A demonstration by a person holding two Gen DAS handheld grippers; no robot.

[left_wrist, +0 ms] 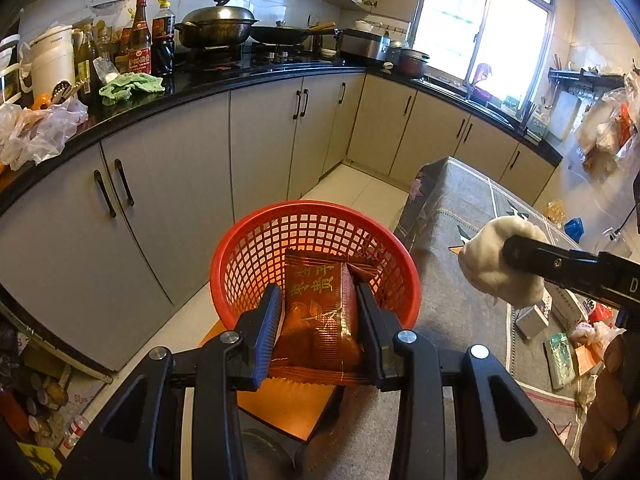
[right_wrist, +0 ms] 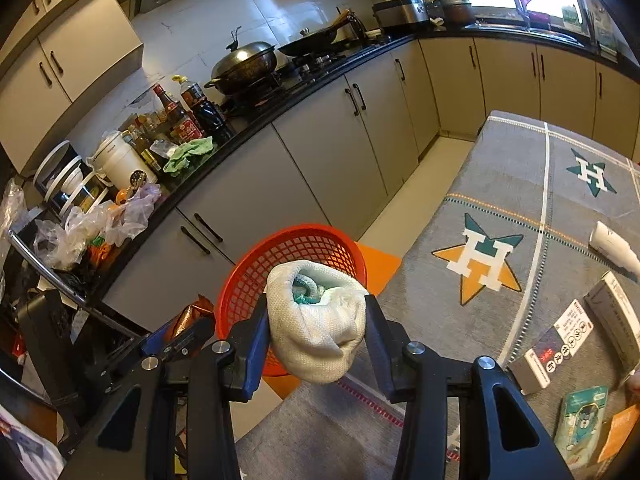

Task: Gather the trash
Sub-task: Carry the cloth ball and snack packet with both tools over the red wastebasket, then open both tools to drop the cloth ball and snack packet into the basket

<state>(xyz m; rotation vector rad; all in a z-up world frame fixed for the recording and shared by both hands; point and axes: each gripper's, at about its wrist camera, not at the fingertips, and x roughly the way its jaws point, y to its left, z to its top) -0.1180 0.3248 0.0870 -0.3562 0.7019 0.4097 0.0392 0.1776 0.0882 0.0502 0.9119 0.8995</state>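
Left fingers [left_wrist: 270, 320] clamp brown packet [left_wrist: 320, 312] lengthwise, pointing toward red basket [left_wrist: 248, 240]

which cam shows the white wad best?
Right wrist: the white wad sits centre frame, clamped in the right tool, with teal showing in its open top. Left wrist catches the wad only at the right edge, partly covered by a finger of that tool.

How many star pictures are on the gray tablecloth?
2 show fully in the right wrist view: an orange-and-green star in the middle of the tablecloth, and a green star farther back, toward the cabinets. Clutter at the near end may hide more.
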